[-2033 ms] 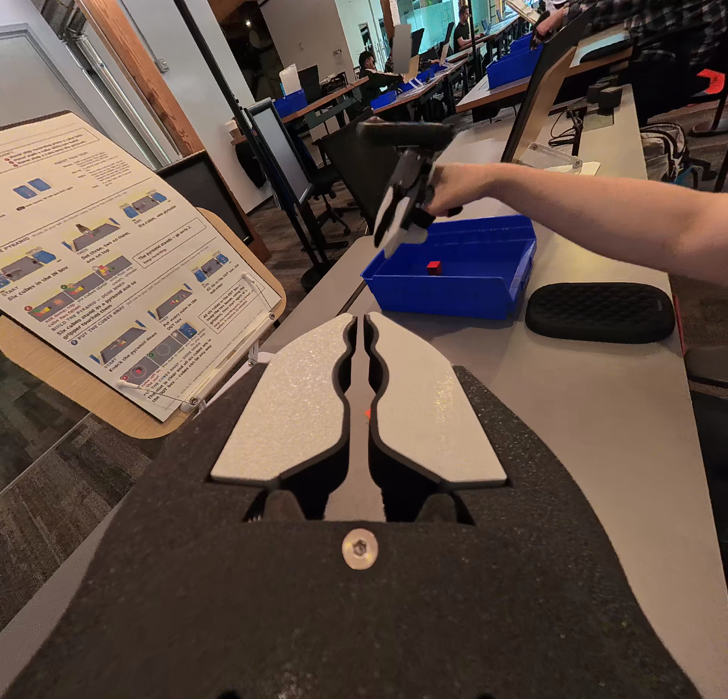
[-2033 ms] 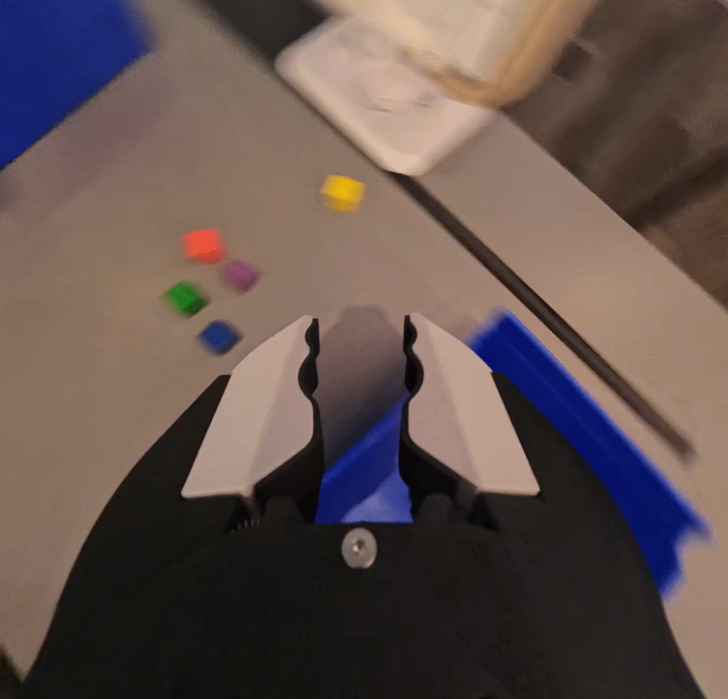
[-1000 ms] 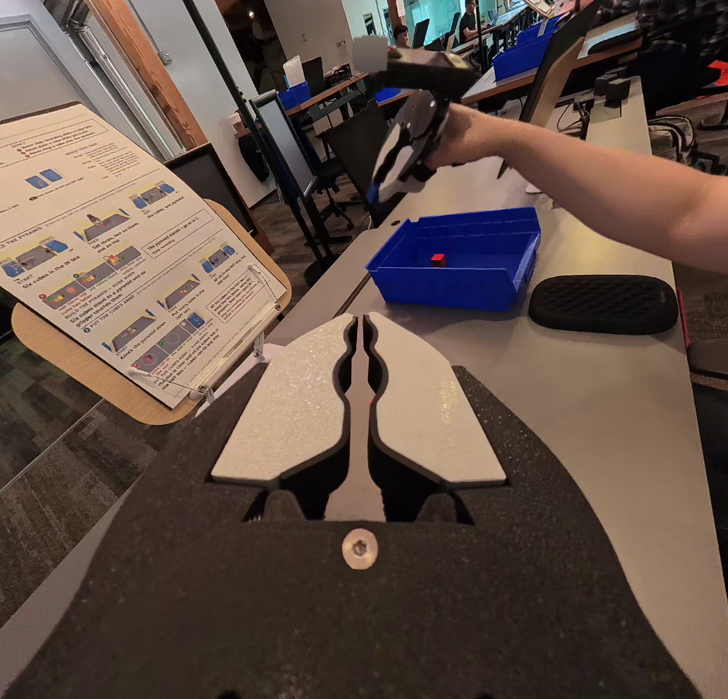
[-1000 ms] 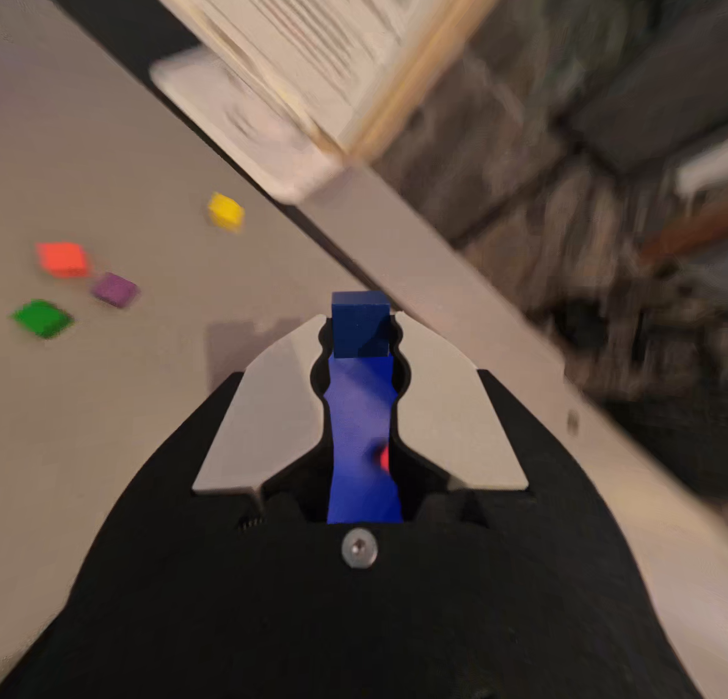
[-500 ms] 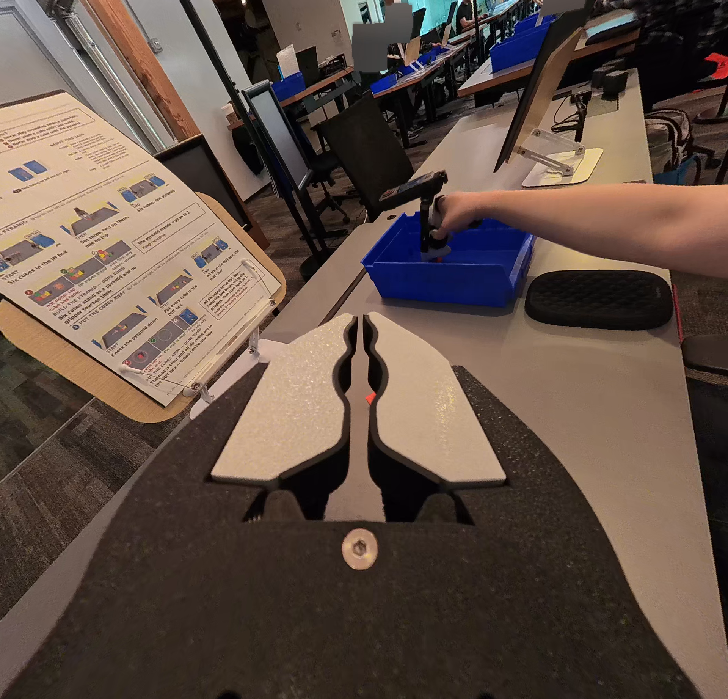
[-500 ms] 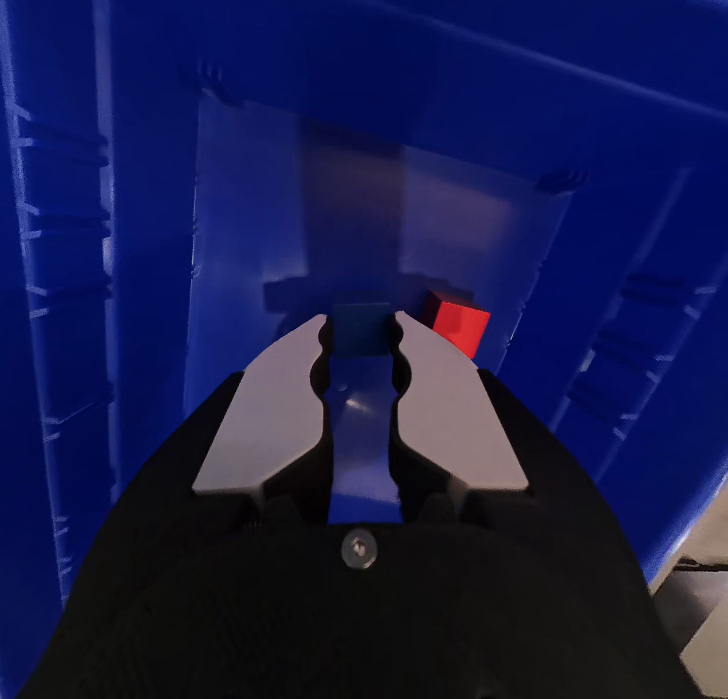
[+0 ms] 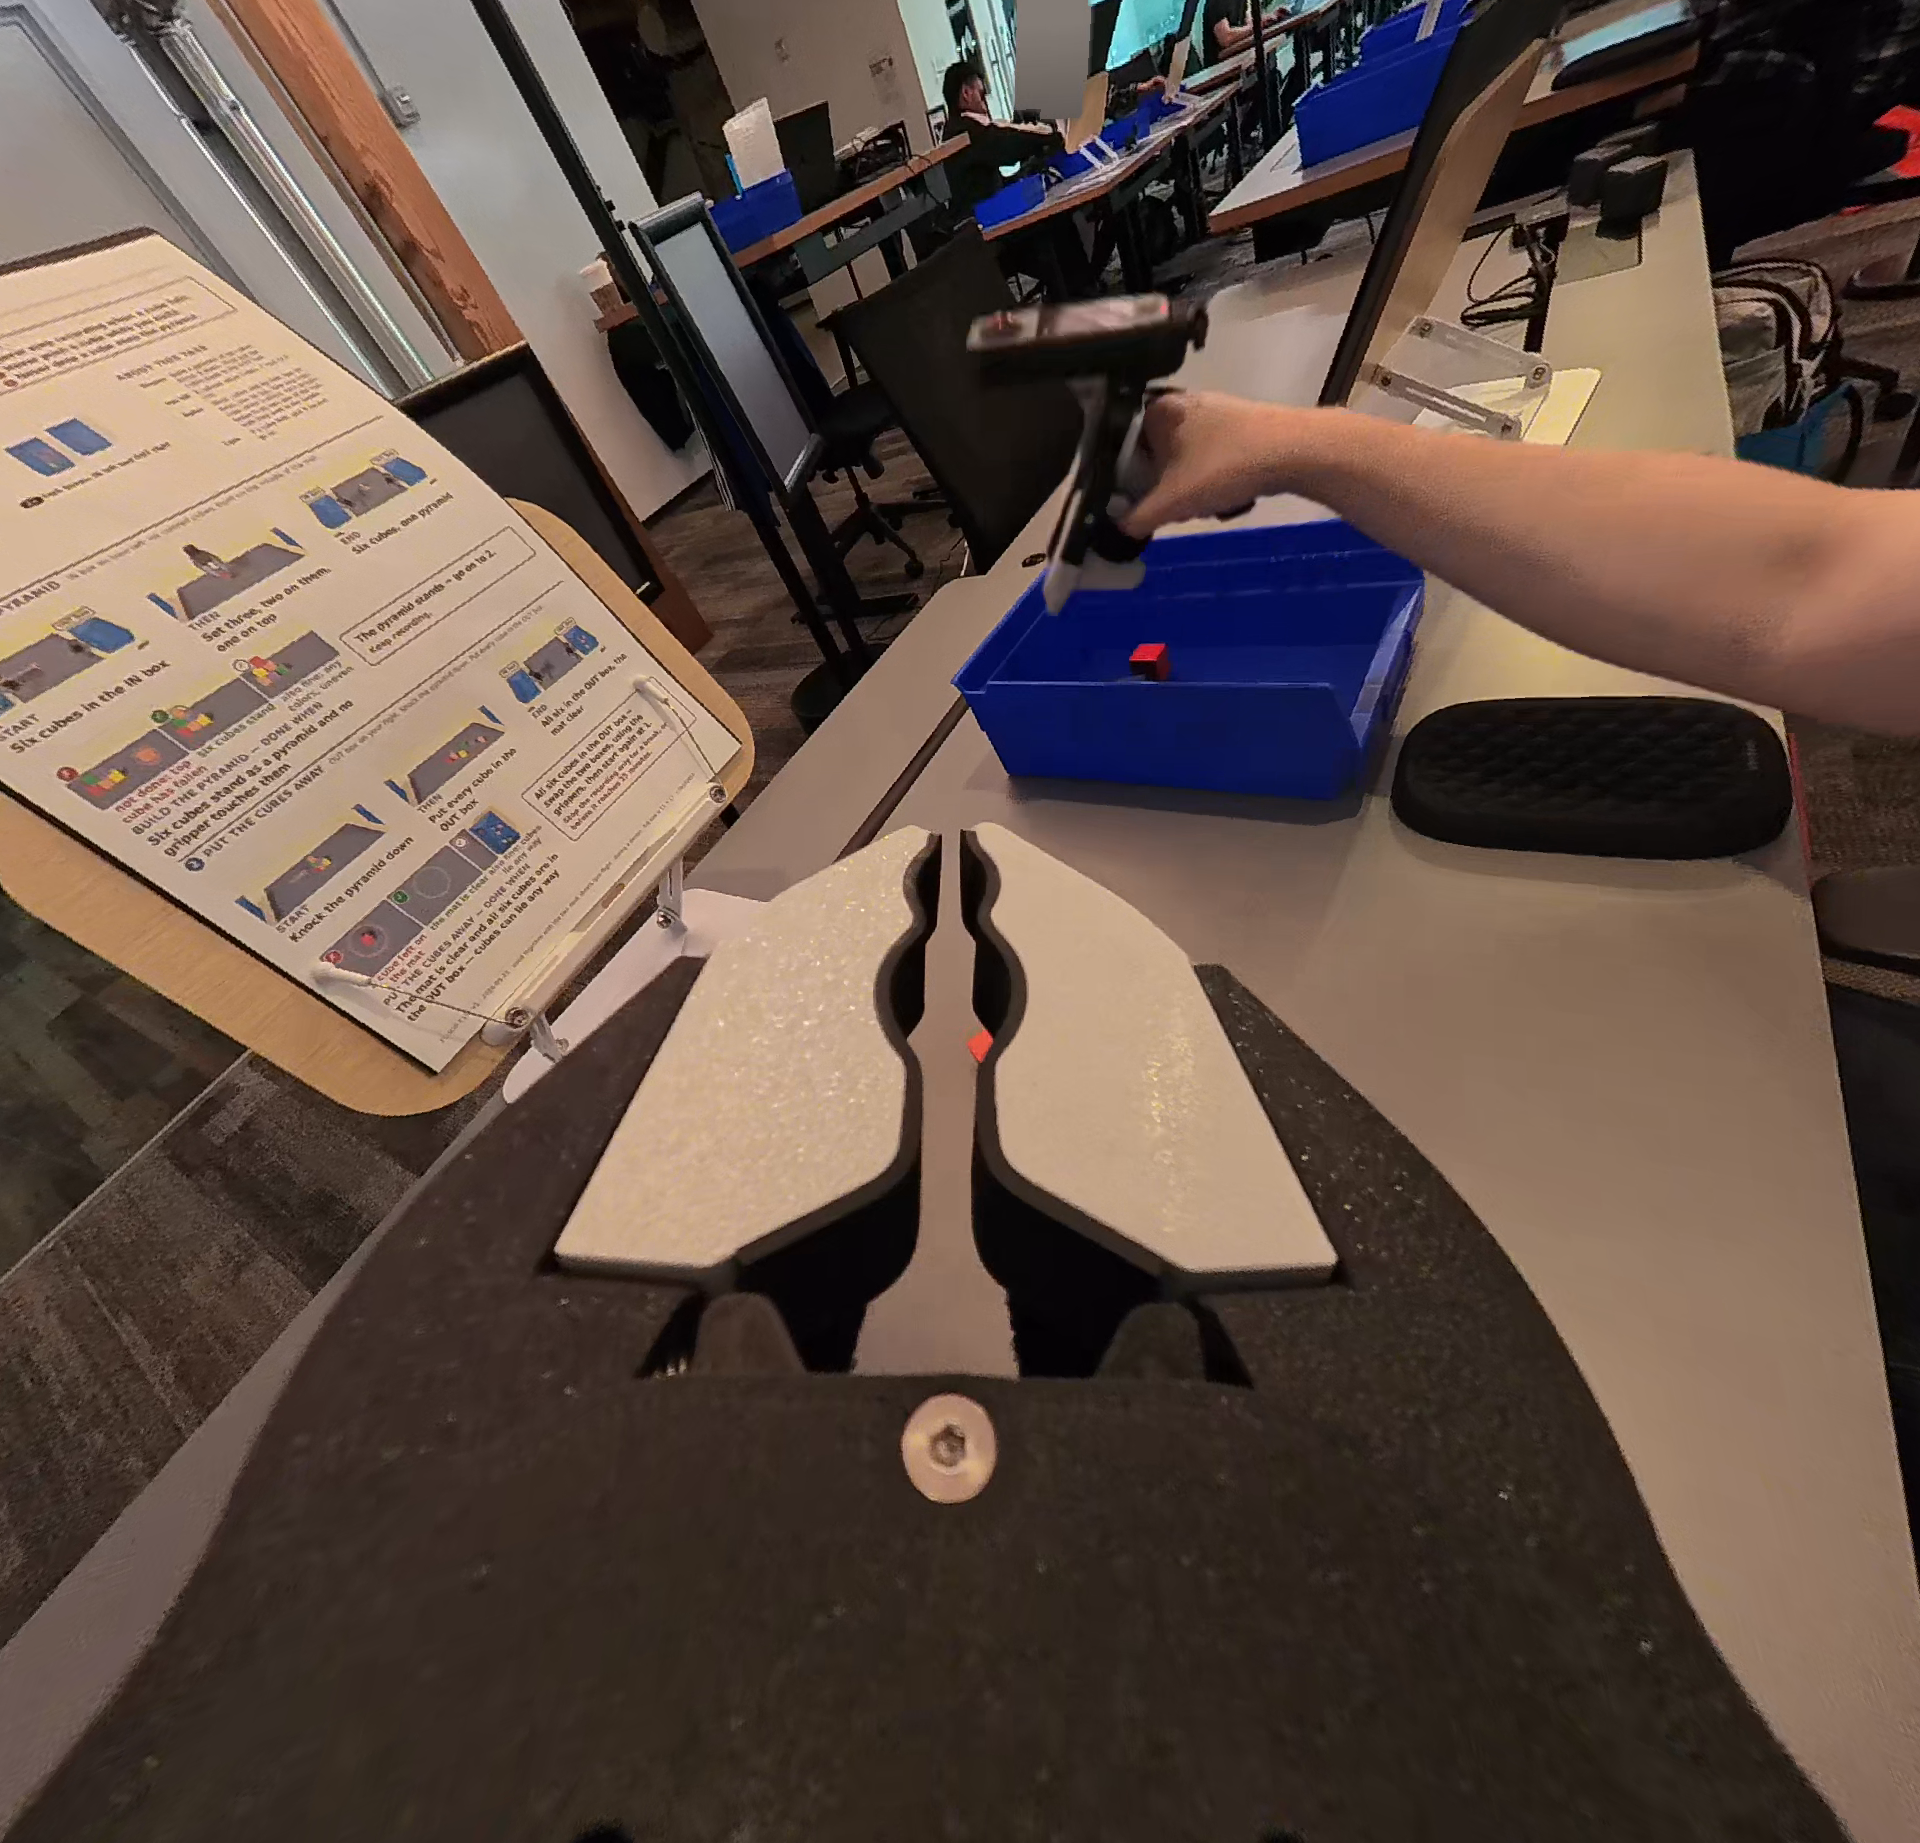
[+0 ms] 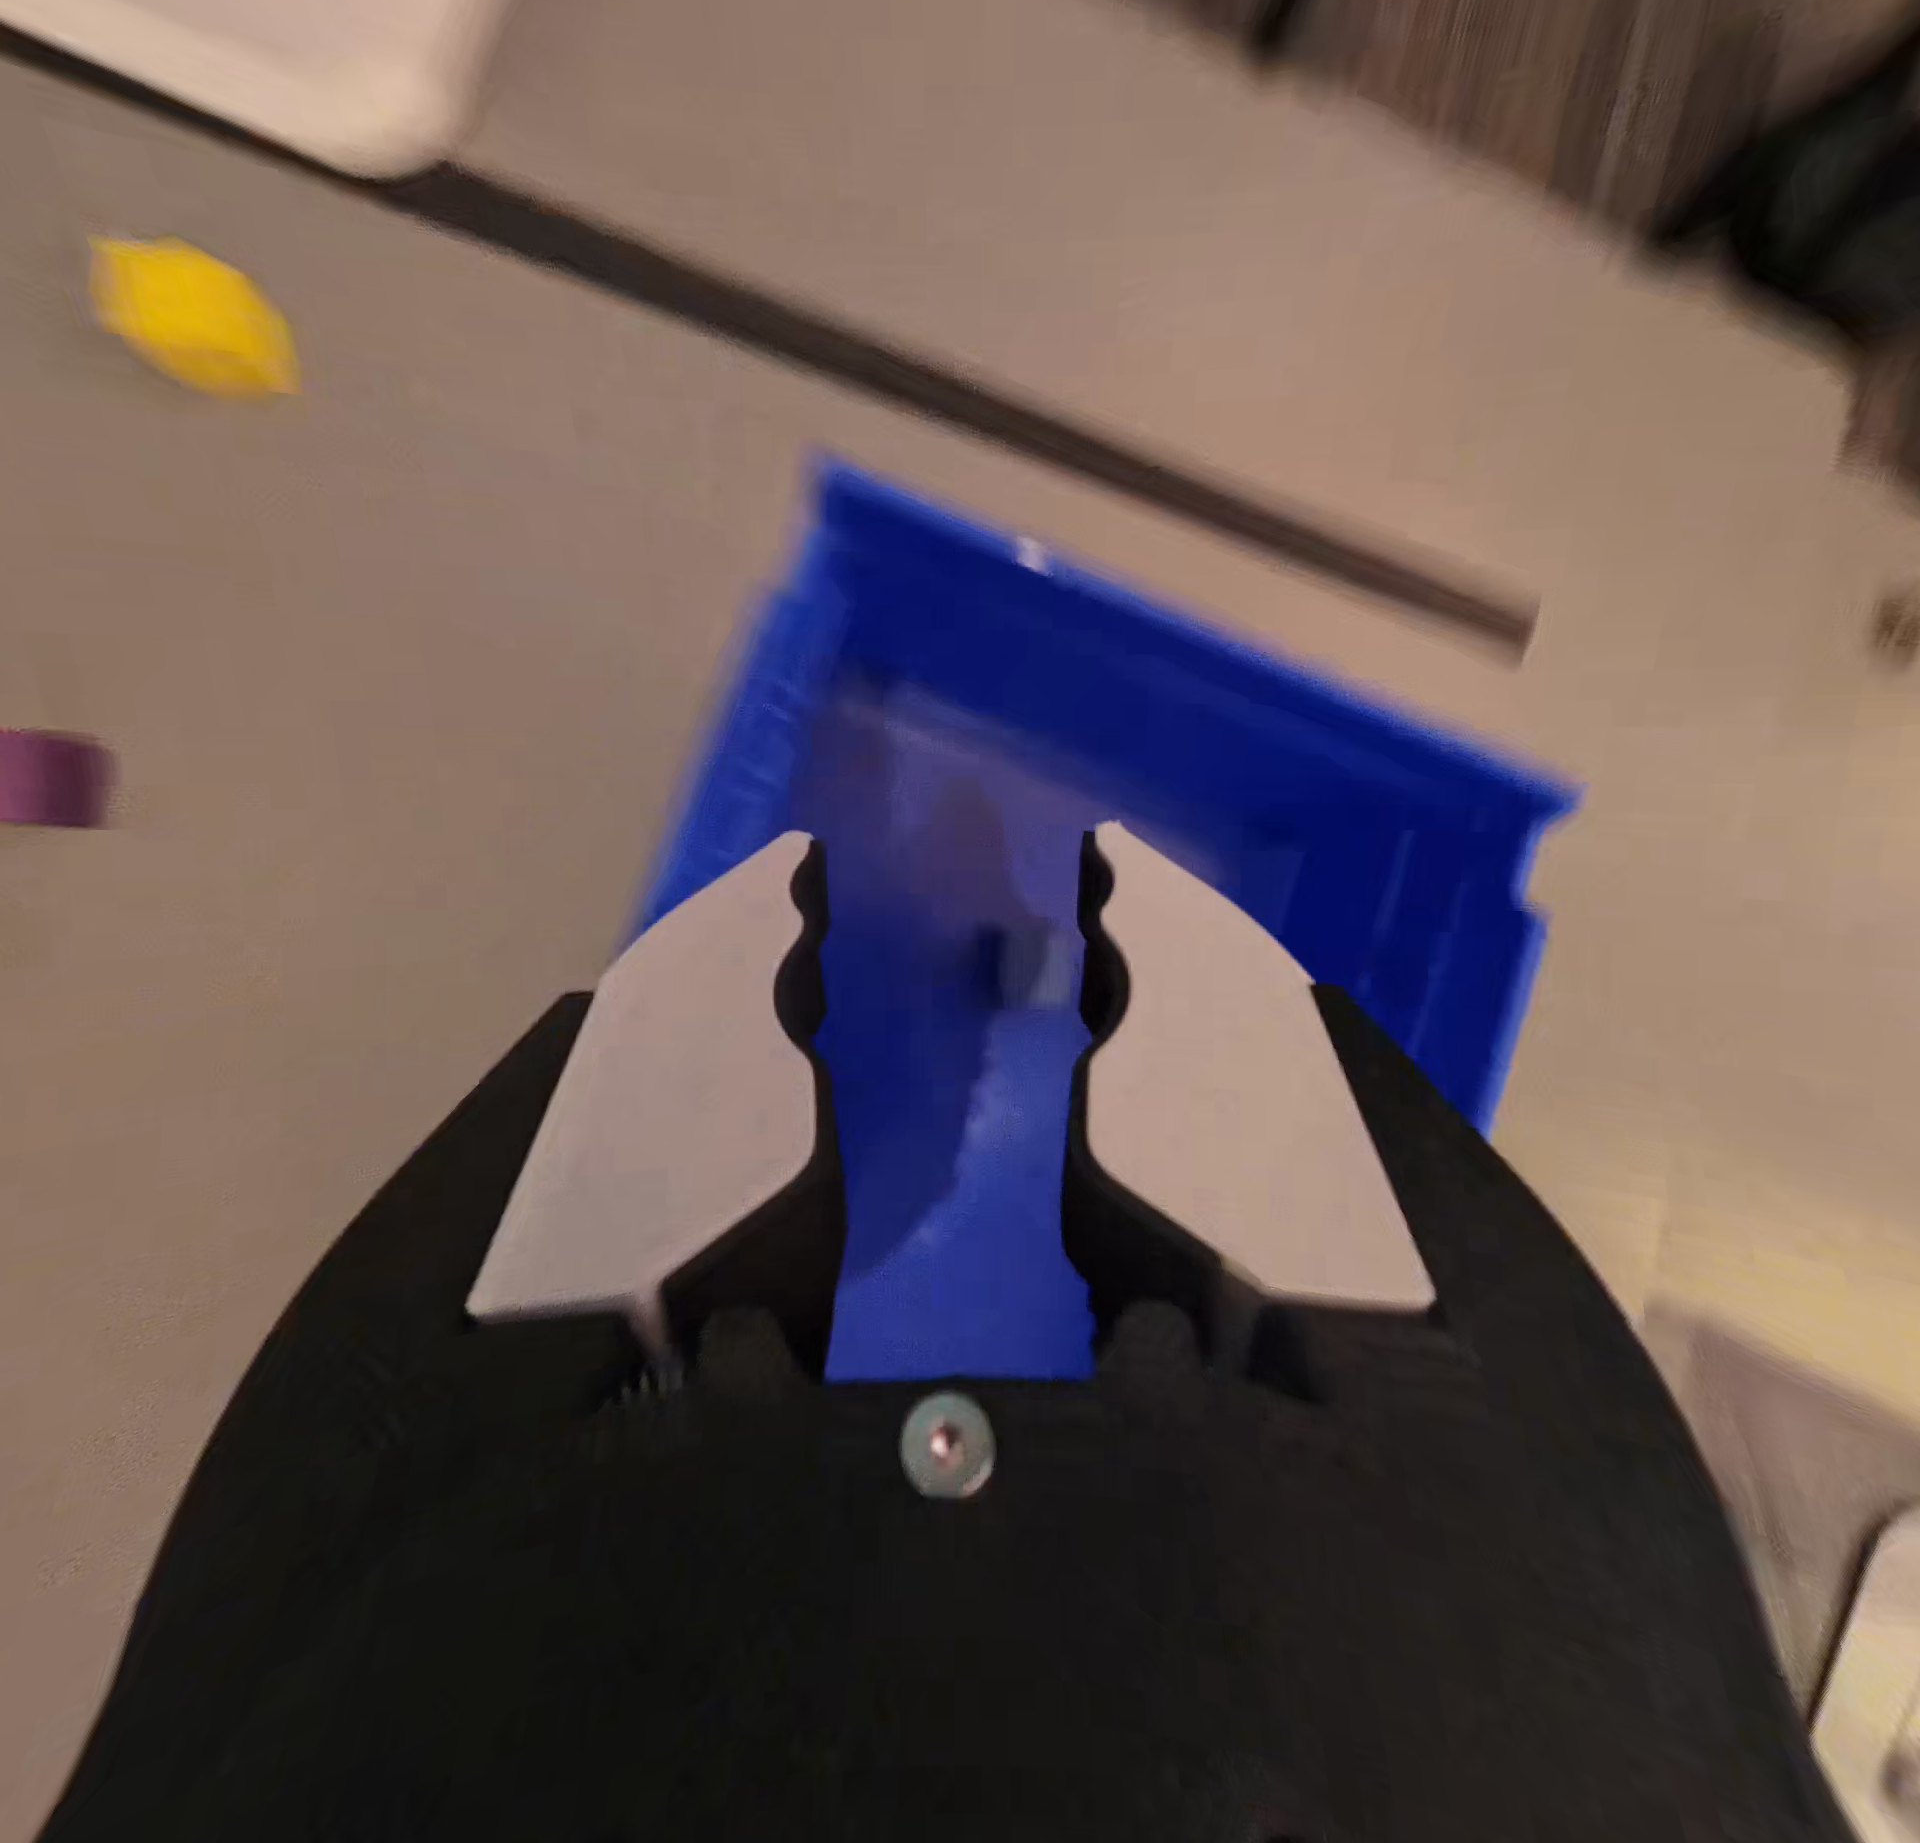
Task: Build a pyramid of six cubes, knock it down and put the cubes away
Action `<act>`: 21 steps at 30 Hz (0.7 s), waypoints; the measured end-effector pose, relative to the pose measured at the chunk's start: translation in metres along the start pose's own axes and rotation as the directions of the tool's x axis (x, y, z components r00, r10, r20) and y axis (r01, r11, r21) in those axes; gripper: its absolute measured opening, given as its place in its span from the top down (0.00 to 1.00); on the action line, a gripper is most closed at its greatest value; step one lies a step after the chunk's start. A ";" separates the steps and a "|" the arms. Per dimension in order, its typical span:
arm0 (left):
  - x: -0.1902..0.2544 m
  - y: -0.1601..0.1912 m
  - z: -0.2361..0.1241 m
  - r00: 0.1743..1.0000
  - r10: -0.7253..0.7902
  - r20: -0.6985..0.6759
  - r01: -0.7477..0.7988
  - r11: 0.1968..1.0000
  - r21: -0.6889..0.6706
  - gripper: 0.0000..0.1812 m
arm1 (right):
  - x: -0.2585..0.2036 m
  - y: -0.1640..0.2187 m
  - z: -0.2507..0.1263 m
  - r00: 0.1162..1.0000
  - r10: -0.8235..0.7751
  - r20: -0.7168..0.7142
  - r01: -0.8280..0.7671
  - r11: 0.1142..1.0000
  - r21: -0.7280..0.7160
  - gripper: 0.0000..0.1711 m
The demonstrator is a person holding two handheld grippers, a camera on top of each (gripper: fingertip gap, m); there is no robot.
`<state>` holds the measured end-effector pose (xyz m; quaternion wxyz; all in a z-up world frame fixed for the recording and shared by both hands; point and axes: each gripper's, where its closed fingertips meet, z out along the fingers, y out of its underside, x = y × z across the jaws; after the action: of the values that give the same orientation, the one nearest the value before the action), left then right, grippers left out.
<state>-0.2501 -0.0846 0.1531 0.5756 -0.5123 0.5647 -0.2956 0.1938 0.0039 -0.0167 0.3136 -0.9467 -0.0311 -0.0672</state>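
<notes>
My right gripper [image 8: 951,843] is open and empty, held above the blue bin [image 8: 1195,650]. The view is blurred. A dark blur on the bin floor may be the blue cube. A yellow cube [image 8: 187,318] and a purple cube [image 8: 52,775] lie on the grey table to the left. In the left wrist view a hand holds the right gripper [image 7: 1081,588] over the bin's [image 7: 1174,744] far left corner, and a red cube [image 7: 1148,661] lies inside. My left gripper [image 7: 951,843] is shut low over the table, with an orange-red sliver [image 7: 979,1045] showing through the gap between its fingers.
An instruction board [image 7: 312,650] on a white stand leans at the table's left edge. A black padded rest [image 7: 1590,775] lies right of the bin. A dark seam [image 8: 935,411] crosses the table beyond the bin. Desks, chairs and people fill the background. Across from one pair of fingers to the other is roughly 50 cm.
My right gripper picked up the blue cube, lowered it into the bin beside the red cube, opened and rose above the bin. My left gripper stayed shut and barely moved.
</notes>
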 end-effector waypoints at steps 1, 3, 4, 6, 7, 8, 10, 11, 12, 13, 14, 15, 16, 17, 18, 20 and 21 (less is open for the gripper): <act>-0.001 0.000 0.000 1.000 -0.001 0.002 0.001 1.000 -0.002 0.98 | -0.024 -0.023 -0.019 0.996 -0.081 0.026 0.079 0.994 0.081 0.73; -0.003 0.003 0.002 1.000 -0.002 0.006 0.002 1.000 -0.011 0.98 | -0.090 -0.047 -0.039 0.950 -0.283 0.130 0.261 0.952 0.162 0.73; -0.003 0.004 0.003 1.000 -0.006 0.008 0.006 1.000 -0.018 0.98 | -0.122 -0.049 -0.039 0.917 -0.353 0.183 0.325 0.931 0.165 0.73; -0.005 0.007 0.004 1.000 -0.013 0.016 0.013 0.999 -0.032 0.98 | -0.173 -0.046 -0.022 0.870 -0.420 0.257 0.393 0.907 0.151 0.74; -0.006 0.009 0.005 1.000 -0.015 0.020 0.016 0.999 -0.038 0.98 | -0.190 -0.041 -0.008 0.872 -0.408 0.273 0.388 0.913 0.123 0.74; -0.006 0.009 0.005 1.000 -0.016 0.023 0.017 0.999 -0.043 0.98 | -0.205 -0.035 0.007 0.879 -0.377 0.290 0.368 0.926 0.088 0.75; -0.004 0.009 0.004 1.000 -0.013 0.014 0.013 0.999 -0.042 0.98 | -0.231 -0.020 0.035 0.894 -0.287 0.343 0.296 0.955 0.027 0.77; -0.001 0.009 0.004 1.000 -0.010 0.001 0.010 0.999 -0.037 0.98 | -0.241 -0.013 0.047 0.897 -0.248 0.367 0.271 0.963 -0.011 0.77; 0.000 0.008 0.003 1.000 -0.013 -0.009 0.012 0.999 -0.032 0.98 | -0.247 -0.006 0.058 0.903 -0.230 0.361 0.263 0.964 -0.043 0.76; 0.000 0.008 0.003 1.000 -0.020 -0.012 0.020 0.999 -0.030 0.98 | -0.250 -0.002 0.066 0.909 -0.228 0.348 0.265 0.963 -0.059 0.75; -0.001 0.008 0.003 1.000 -0.025 -0.010 0.025 0.999 -0.030 0.98 | -0.255 0.001 0.072 0.911 -0.218 0.351 0.256 0.964 -0.066 0.75; -0.002 0.009 0.003 1.000 -0.027 -0.007 0.027 0.999 -0.032 0.98 | -0.261 0.005 0.076 0.909 -0.198 0.367 0.242 0.967 -0.078 0.75; -0.003 0.009 0.002 1.000 -0.026 -0.003 0.026 0.999 -0.034 0.98 | -0.265 0.008 0.079 0.909 -0.184 0.375 0.235 0.968 -0.094 0.73; -0.004 0.010 0.001 1.000 -0.026 0.000 0.026 0.999 -0.033 0.98 | -0.267 0.010 0.081 0.911 -0.183 0.369 0.237 0.965 -0.108 0.72; -0.005 0.009 0.001 1.000 -0.027 0.000 0.027 0.999 -0.029 0.98 | -0.267 0.013 0.083 0.915 -0.187 0.358 0.246 0.961 -0.125 0.72; -0.005 0.008 -0.001 0.999 -0.034 -0.006 0.034 0.999 -0.019 0.98 | -0.268 0.018 0.087 0.920 -0.179 0.350 0.246 0.957 -0.157 0.71; -0.004 0.007 -0.001 0.999 -0.033 -0.009 0.033 0.999 -0.018 0.98 | -0.267 0.022 0.090 0.924 -0.173 0.341 0.245 0.953 -0.179 0.71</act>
<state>-0.2536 -0.0790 0.1480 0.5635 -0.5254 0.5614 -0.3023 -0.0583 0.0358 -0.1401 0.1897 -0.9646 -0.1755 0.0514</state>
